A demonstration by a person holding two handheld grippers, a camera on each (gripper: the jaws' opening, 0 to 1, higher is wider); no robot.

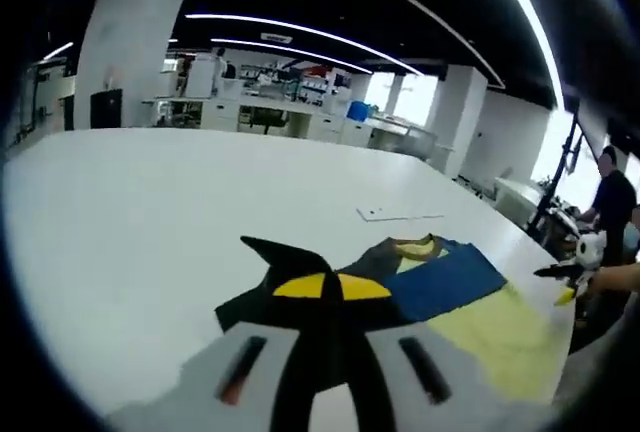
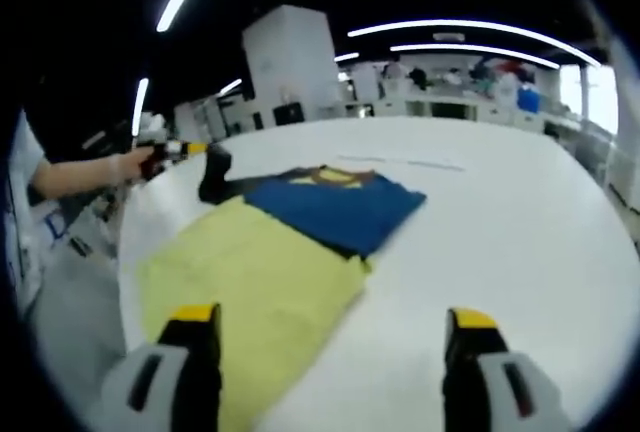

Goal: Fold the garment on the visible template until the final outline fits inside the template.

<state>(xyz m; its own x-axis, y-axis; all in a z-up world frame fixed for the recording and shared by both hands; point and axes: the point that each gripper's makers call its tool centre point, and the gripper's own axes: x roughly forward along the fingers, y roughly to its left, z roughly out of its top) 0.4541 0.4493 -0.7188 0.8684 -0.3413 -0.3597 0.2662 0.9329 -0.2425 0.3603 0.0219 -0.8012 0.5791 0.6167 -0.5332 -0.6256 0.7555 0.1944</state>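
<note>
I see the garment (image 2: 300,242), yellow, blue and dark, lying part-folded near the tabletop (image 2: 500,232) edge. My left gripper (image 1: 325,352) has its jaws closed together, nothing visibly held. My right gripper (image 2: 330,352) hangs wide open and empty over the yellow part.

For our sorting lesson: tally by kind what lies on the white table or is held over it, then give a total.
Garment, in yellow, blue and dark parts: 1
Grippers: 2, the left gripper and the right gripper
Flat pale sheet beyond the garment: 1
Total: 4
</note>
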